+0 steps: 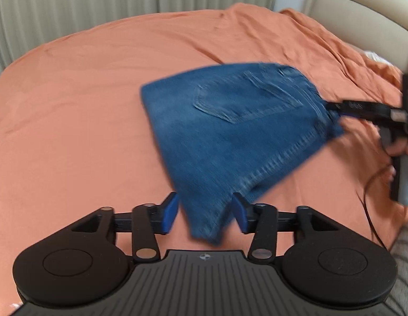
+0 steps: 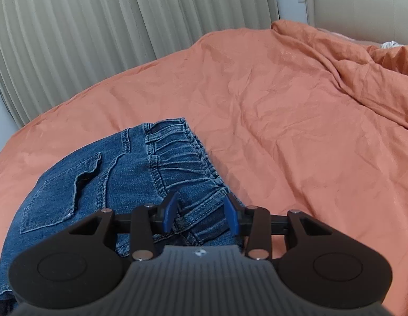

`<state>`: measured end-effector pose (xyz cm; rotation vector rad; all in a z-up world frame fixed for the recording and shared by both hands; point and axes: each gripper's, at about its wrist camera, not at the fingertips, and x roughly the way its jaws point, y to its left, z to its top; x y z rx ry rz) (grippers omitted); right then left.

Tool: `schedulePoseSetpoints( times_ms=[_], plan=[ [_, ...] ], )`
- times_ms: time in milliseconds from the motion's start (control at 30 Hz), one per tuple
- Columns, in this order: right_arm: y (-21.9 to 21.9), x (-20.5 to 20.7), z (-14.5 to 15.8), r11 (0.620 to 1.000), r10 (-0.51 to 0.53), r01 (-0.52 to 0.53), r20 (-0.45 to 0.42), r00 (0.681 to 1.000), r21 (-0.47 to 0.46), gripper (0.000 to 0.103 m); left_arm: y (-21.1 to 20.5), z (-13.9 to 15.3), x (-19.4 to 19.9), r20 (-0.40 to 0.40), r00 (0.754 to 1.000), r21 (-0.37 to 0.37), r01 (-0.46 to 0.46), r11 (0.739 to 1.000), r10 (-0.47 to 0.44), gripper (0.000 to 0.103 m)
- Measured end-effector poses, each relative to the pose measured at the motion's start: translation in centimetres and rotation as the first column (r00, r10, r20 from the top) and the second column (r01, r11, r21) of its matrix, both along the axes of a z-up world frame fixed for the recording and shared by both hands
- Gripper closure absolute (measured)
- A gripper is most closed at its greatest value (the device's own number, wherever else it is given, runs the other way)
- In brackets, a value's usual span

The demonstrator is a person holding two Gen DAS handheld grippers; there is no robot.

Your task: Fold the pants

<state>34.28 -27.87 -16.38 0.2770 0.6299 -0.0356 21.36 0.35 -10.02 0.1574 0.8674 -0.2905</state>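
Denim pants, folded into a compact packet on the orange bed.
Most folding looks done to me; perhaps only a last tidy is left. My left fingers stand spread, the packet's near corner loose between them. My right fingers, angled down, straddle the waistband, half-spread, not pinching.

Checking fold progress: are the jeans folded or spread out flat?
Folded. The jeans form a compact bundle on the orange bedcover, back pocket up, no full-length legs showing.
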Motion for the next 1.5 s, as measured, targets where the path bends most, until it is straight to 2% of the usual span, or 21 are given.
schedulePoseSetpoints(
  times_ms=[133,200,333,400,433,467,533,600,700,767,833,900,1000,1033,1100,1133,1167,1267,1367,1433,1500],
  plan=[
    [-0.5,-0.1,-0.1,1.0,-0.003,0.003,0.013,1.0,0.031,0.066,-1.5,-2.0,0.1,0.013,1.0,0.11,-0.01,0.994,0.008,0.047],
    [-0.6,-0.1,-0.2,0.999,-0.007,0.006,0.014,1.0,0.043,0.066,-2.2,-3.1,0.4,0.014,1.0,0.174,-0.012,0.985,0.01,0.052],
    [-0.1,-0.3,-0.5,1.0,-0.001,0.001,0.036,0.999,0.002,0.066,-4.2,-3.1,0.5,0.059,0.998,0.272,0.014,0.962,-0.032,0.08],
    [0.0,-0.3,-0.5,1.0,-0.001,0.001,0.036,0.999,-0.002,0.066,-6.1,-1.5,-1.0,0.181,0.977,0.399,0.03,0.916,-0.111,0.082],
    [-0.1,-0.3,-0.6,1.0,0.0,0.0,0.033,0.999,-0.002,0.066,-7.1,-0.8,-1.9,0.226,0.957,0.484,0.055,0.873,-0.185,0.082],
    [-0.1,-0.2,-0.6,1.0,0.001,-0.001,0.025,1.0,-0.006,0.066,-7.7,-0.6,-2.4,0.225,0.945,0.54,0.081,0.838,-0.236,0.082],
    [-0.1,0.0,-0.9,1.0,0.002,-0.002,-0.001,1.0,-0.021,0.066,-7.3,-1.0,-2.0,0.148,0.958,0.56,0.123,0.819,-0.245,0.082],
    [-0.2,0.3,-1.2,0.999,-0.011,0.01,-0.032,0.999,-0.031,0.066,-6.2,-2.8,-1.2,0.062,0.974,0.54,0.151,0.828,-0.217,0.083],
    [-0.6,0.5,-1.8,1.0,-0.016,0.015,-0.057,0.998,-0.013,0.063,-4.9,-6.2,-0.5,-0.016,0.987,0.481,0.146,0.864,-0.158,0.084],
    [-0.7,0.4,-1.9,1.0,-0.009,0.009,-0.052,0.999,-0.008,0.061,-4.2,-7.4,-0.2,-0.018,0.994,0.424,0.103,0.9,-0.106,0.085],
    [-0.6,0.4,-2.0,1.0,-0.004,0.003,-0.051,0.999,-0.016,0.061,-3.7,-7.6,0.0,-0.018,0.996,0.391,0.084,0.917,-0.083,0.085],
    [-0.6,0.4,-2.2,1.0,-0.001,0.0,-0.054,0.999,-0.02,0.061,-3.2,-7.0,0.3,-0.033,0.997,0.361,0.074,0.93,-0.067,0.084],
    [-1.5,0.7,-2.7,0.999,-0.021,0.024,-0.067,0.998,0.041,0.058,-3.1,-6.0,0.0,-0.049,0.996,0.351,0.088,0.932,-0.076,0.084],
    [-1.7,0.6,-2.7,0.998,-0.027,0.031,-0.065,0.998,0.061,0.057,-3.0,-5.6,-0.2,-0.04,0.996,0.34,0.089,0.936,-0.08,0.079],
    [-2.3,0.3,-2.6,0.994,-0.043,0.048,-0.053,0.998,0.102,0.056,-2.5,-4.9,-1.0,-0.029,0.996,0.315,0.087,0.945,-0.082,0.059],
    [-2.7,0.1,-2.4,0.99,-0.05,0.055,-0.048,0.998,0.13,0.056,-2.1,-4.7,-1.6,-0.025,0.997,0.306,0.077,0.949,-0.073,0.043],
    [-2.7,0.1,-2.4,0.99,-0.05,0.055,-0.048,0.998,0.13,0.054,-1.6,-4.4,-2.3,-0.01,0.998,0.294,0.061,0.954,-0.061,0.039],
    [-3.8,-1.7,-1.3,0.971,-0.067,0.064,0.003,0.998,0.231,0.045,-0.1,-3.1,-4.2,0.003,1.0,0.219,0.023,0.975,-0.025,0.039],
    [-4.4,-2.8,-0.3,0.962,-0.086,0.073,0.039,0.996,0.265,0.045,1.0,-0.9,-4.7,0.069,0.997,0.123,-0.027,0.992,0.018,0.04],
    [-4.6,-3.4,0.2,0.957,-0.089,0.068,0.061,0.994,0.281,0.05,1.4,0.5,-3.7,0.093,0.993,0.042,-0.073,0.996,0.068,0.041],
    [-4.8,-3.6,0.5,0.953,-0.095,0.071,0.067,0.993,0.294,0.066,1.5,1.4,-2.4,0.094,0.986,-0.028,-0.135,0.99,0.137,0.049]
  ],
)
